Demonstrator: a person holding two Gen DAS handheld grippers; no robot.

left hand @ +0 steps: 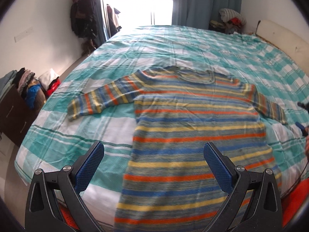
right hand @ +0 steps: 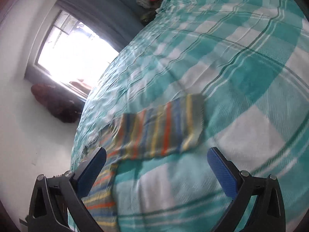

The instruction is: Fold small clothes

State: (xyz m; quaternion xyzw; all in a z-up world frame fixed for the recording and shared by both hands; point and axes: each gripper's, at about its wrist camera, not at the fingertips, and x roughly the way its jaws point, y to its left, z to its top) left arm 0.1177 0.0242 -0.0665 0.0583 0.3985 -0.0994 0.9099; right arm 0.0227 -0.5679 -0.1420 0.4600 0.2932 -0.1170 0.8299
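Observation:
A striped knit sweater (left hand: 185,127) in orange, blue, yellow and grey lies flat on the bed, neck away from me, both sleeves spread out. My left gripper (left hand: 154,150) is open and empty above the sweater's lower left part. In the right wrist view my right gripper (right hand: 156,158) is open and empty just short of the sweater's right sleeve (right hand: 160,129), whose cuff points right. The right gripper's blue tip (left hand: 301,127) shows at the right edge of the left wrist view.
The bed (left hand: 173,44) has a teal and white checked sheet. A dark dresser with piled clothes (left hand: 21,96) stands left of the bed. Hanging clothes (left hand: 85,13), a bright window and a curtain (left hand: 204,2) are at the far wall. A headboard (left hand: 280,34) is at right.

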